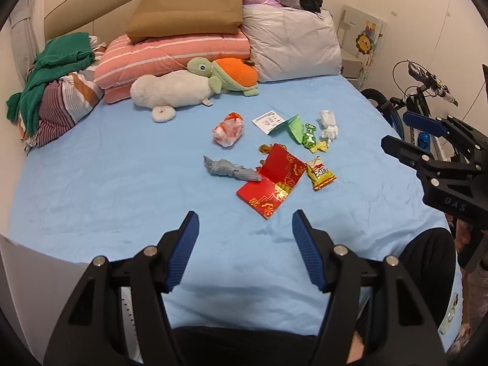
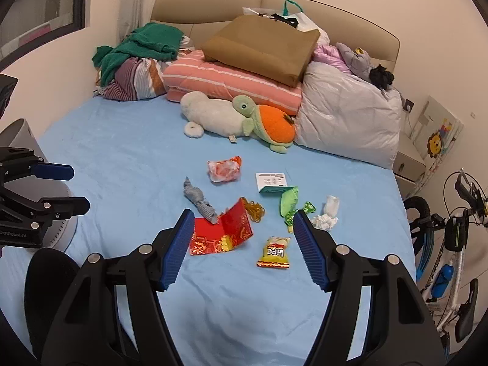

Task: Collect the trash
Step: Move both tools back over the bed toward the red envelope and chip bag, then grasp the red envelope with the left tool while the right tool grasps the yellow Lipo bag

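Note:
Trash lies on the blue bed (image 1: 106, 183): a red envelope (image 1: 271, 183), a yellow chip packet (image 1: 320, 174), a grey crumpled wad (image 1: 228, 169), an orange-white wrapper (image 1: 228, 129), a white card (image 1: 268, 121), green wrappers (image 1: 302, 131) and white tissue (image 1: 328, 123). My left gripper (image 1: 245, 222) is open and empty, above the sheet just short of the envelope. My right gripper (image 2: 244, 222) is open and empty, over the envelope (image 2: 222, 231) and chip packet (image 2: 274, 251); it shows at the right of the left wrist view (image 1: 396, 131).
Plush toys (image 1: 195, 87), a striped pink quilt (image 1: 170, 55), a brown bag (image 1: 189, 6), pillows (image 1: 292, 45) and green clothes (image 1: 58, 61) crowd the headboard end. A bicycle (image 2: 451, 238) stands right of the bed. A grey round bin (image 2: 18, 137) stands at the left.

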`<state>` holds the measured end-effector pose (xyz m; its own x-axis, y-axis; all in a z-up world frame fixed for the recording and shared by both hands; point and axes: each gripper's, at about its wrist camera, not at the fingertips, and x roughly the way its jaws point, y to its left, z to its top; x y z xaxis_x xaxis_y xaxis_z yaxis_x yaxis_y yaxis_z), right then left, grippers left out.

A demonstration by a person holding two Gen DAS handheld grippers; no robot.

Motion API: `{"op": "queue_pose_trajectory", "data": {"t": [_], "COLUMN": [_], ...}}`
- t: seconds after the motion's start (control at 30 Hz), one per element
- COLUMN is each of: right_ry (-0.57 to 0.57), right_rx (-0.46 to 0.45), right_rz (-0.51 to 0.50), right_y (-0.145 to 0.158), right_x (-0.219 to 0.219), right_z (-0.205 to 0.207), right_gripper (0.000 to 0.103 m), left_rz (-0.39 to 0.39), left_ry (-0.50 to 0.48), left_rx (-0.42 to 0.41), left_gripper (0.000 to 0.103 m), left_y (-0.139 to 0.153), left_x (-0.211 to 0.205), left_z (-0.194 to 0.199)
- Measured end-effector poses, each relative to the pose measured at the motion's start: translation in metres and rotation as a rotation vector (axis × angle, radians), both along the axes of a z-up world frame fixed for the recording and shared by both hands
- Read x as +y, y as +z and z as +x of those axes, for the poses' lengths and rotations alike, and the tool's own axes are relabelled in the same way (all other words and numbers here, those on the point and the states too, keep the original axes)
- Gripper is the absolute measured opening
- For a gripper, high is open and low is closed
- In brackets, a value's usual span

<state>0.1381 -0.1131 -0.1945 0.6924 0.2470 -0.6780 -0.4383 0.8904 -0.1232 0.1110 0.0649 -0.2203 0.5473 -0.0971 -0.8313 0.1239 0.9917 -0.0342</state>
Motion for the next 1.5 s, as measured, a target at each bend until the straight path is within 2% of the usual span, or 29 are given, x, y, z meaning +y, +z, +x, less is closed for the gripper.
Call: {"op": "queue_pose_trajectory", "data": {"t": [0.3,0.8,1.1,1.23,1.5], "right_ry": [-0.094,-0.104,-0.074,-0.068,-0.041], "right_rx": [0.019,0.161,0.258,0.29,0.344], "right_rz": [0.001,-0.055,-0.069,-0.084,-0.117], "right_y": [-0.037,-0.13,-0.191,-0.212,-0.241], "right_x": [-0.039,-0.059,-0.053,-0.052,-0.043], "right_z": [0.028,0.088,0.127,0.141,0.15], "right_gripper": [0.065,0.065,0.065,0.065,0.065], "left_rz": [-0.014,0.016,0.012,0.051,0.079], "left_ry": [-0.038,-0.071,-0.045,-0.037,-0.028], "left_rx": [0.027,0.146,0.207,0.214,0.193], "left_gripper": [0.064,0.064,0.064,0.064,0.06], "left_y": [-0.036,-0.122,-0.181,-0.207,-0.232], "left_x": [-0.046,-0.093,-0.101,-0.105,-0.103], "left_z": [0.042,0.1,0.136,0.15,0.166]}}
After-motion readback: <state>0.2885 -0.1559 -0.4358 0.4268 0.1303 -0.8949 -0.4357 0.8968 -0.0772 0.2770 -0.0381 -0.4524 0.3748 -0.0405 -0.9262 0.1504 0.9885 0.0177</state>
